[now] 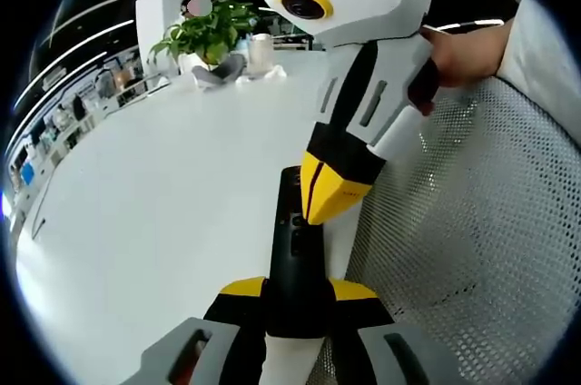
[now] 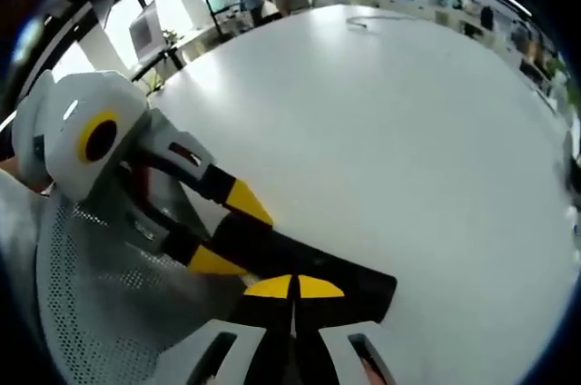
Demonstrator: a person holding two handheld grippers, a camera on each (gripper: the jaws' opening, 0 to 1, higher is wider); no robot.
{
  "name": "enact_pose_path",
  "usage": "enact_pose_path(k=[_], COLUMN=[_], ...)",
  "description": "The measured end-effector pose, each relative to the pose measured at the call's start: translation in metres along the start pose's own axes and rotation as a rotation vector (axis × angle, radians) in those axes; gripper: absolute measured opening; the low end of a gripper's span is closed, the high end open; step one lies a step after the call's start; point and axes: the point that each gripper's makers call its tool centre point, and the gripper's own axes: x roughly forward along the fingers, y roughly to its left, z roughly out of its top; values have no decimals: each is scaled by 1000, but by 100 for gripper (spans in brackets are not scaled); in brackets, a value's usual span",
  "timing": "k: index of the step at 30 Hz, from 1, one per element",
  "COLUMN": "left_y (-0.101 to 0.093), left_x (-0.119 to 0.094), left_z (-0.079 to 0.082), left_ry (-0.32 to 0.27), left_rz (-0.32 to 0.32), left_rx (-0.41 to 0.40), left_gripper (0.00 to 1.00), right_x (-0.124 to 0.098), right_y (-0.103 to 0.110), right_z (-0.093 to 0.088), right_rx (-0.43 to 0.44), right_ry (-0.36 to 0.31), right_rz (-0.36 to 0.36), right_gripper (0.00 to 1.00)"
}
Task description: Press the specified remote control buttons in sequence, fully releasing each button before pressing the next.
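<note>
A black remote control [image 1: 292, 262] lies lengthwise between the yellow-tipped jaws of my left gripper [image 1: 297, 291], which is shut on its lower end above the white table [image 1: 163, 194]. My right gripper [image 1: 320, 205] comes down from the upper right with jaws closed together. Its yellow tip rests on the remote's button face, beside small buttons [image 1: 295, 222]. In the right gripper view, my right gripper [image 2: 295, 287] is shut with its tip over the remote [image 2: 368, 287]. There my left gripper [image 2: 231, 232] reaches in from the left and clamps the remote.
A white mesh chair back [image 1: 472, 222] stands close on the right, also visible as the mesh chair [image 2: 100, 294]. A hand [image 1: 463, 54] holds the right gripper. A potted plant [image 1: 204, 35] and a white cup [image 1: 261, 51] sit at the table's far end.
</note>
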Motion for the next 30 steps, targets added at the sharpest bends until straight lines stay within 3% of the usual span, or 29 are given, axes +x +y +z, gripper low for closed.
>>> enact_pose_path(k=[30], left_y=[0], left_x=[0], left_z=[0], left_ry=[-6], left_rz=[0], left_rx=[-3], left_gripper=[24], right_x=[0], right_y=[2], right_z=[-3], right_rx=[-28], right_ry=[14], right_rz=[0], right_gripper=[0])
